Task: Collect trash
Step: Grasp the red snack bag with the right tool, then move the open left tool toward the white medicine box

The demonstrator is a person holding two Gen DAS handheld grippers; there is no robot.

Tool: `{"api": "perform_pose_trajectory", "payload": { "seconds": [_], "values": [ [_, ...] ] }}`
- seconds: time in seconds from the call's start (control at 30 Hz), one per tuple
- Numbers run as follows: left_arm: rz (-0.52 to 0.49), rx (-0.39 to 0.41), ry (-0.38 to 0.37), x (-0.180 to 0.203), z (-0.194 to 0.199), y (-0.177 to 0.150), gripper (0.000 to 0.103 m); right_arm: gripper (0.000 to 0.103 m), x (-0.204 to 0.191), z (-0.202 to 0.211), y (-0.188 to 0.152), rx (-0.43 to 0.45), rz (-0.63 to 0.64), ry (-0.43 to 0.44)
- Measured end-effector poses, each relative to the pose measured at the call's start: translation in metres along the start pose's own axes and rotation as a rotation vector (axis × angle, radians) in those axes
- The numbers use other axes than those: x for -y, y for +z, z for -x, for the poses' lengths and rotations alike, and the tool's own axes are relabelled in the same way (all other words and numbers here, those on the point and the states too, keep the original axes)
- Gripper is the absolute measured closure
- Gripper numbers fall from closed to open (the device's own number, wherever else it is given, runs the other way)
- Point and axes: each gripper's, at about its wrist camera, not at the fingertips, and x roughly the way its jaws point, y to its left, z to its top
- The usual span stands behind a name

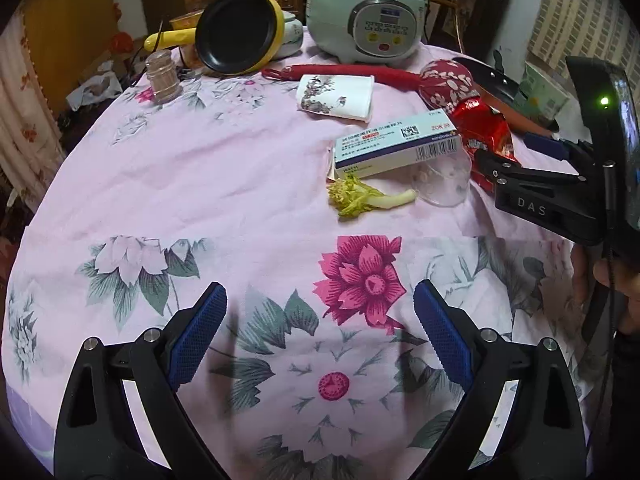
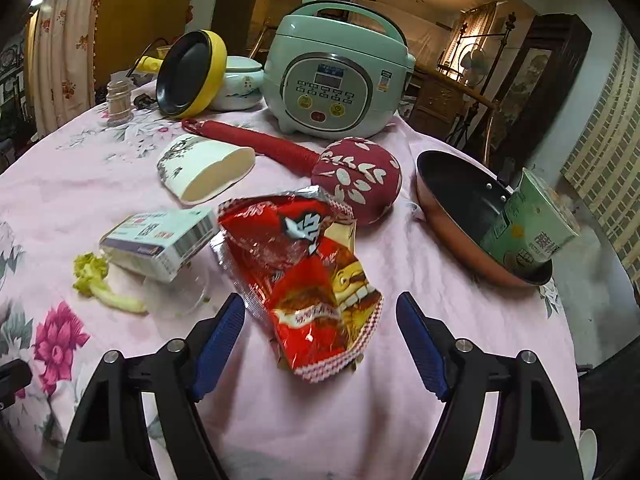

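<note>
A surface [image 2: 360, 420] draped in a pink flowered cloth is carrying everything, and at its far side a pale green rice cooker [image 2: 336, 76] is standing beside a yellow pan [image 2: 192, 76] that is leaning on its edge. Toward the right edge a copper-coloured frying pan [image 2: 460, 204] is lying with a green paper cup [image 2: 528, 220] tilting inside it. A red fabric mallet [image 2: 356, 176] with white leaf shapes is lying across the middle, and a crushed paper cup [image 2: 204, 168] is lying on its side just in front of its handle. Nearer, a red snack wrapper [image 2: 304, 280] is lying crumpled and open, its lower end reaching between the fingers of the right gripper [image 2: 320, 344], whose jaws are standing fairly wide with neither pad touching the foil. Just left of the wrapper a pale blue medicine box [image 2: 160, 240] is resting partly on a clear plastic lid [image 2: 180, 292], and a scrap of leafy vegetable [image 2: 100, 280] is lying against the box's near corner. The left gripper [image 1: 320, 344] is hovering wide open and empty over the flowered cloth, well short of the litter.
</note>
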Motion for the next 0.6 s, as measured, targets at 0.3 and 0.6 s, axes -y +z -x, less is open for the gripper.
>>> {"api": "perform_pose_trajectory", "payload": {
  "seconds": [0.3,0.6],
  "values": [
    [0.019,-0.01,-0.004,-0.004,-0.003,0.001,0.012,0.071,0.015,0.004,-0.003,-0.052,-0.127,-0.002],
    [0.006,-0.005,0.001,-0.001,-0.003,-0.001,0.012,0.071,0.053,0.075,-0.045,0.017,-0.409,0.098]
  ]
}}
